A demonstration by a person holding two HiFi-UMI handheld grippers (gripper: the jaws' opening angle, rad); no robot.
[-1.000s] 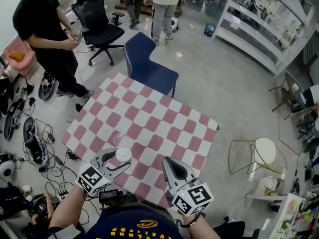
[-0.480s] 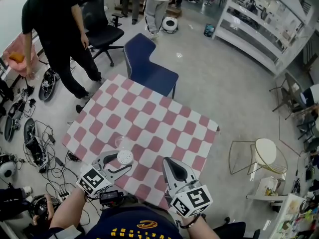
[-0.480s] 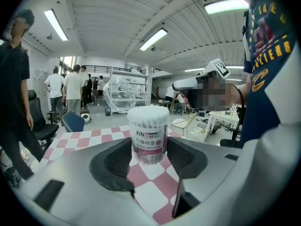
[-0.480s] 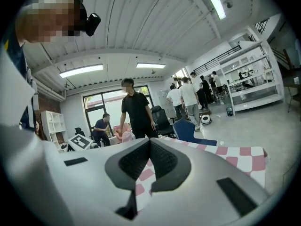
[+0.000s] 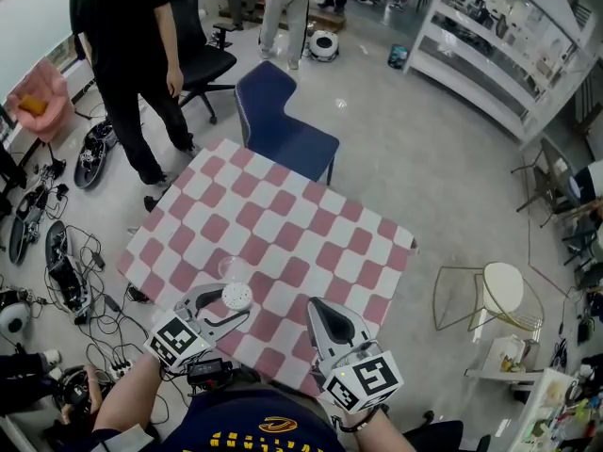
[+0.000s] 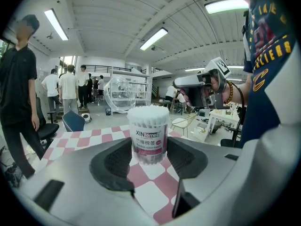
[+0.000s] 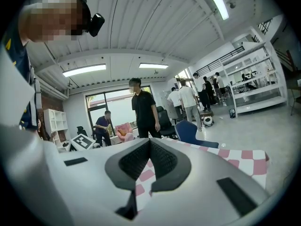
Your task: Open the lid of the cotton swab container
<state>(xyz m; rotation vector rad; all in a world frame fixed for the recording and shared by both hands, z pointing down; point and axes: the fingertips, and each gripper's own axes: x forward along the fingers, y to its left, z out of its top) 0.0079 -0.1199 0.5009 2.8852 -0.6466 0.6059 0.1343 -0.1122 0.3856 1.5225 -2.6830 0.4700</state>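
While the right gripper (image 7: 149, 147) is closed empty, the cotton swab container (image 6: 148, 134) is clamped by the left gripper (image 6: 149, 149), apparently for steadiness.

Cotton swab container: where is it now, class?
In the head view the cotton swab container is at the near-left edge of the checked table, held in the left gripper.

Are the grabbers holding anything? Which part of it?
The left gripper grips the cotton swab container by the lower sides of its body. The right gripper is shut and holds nothing.
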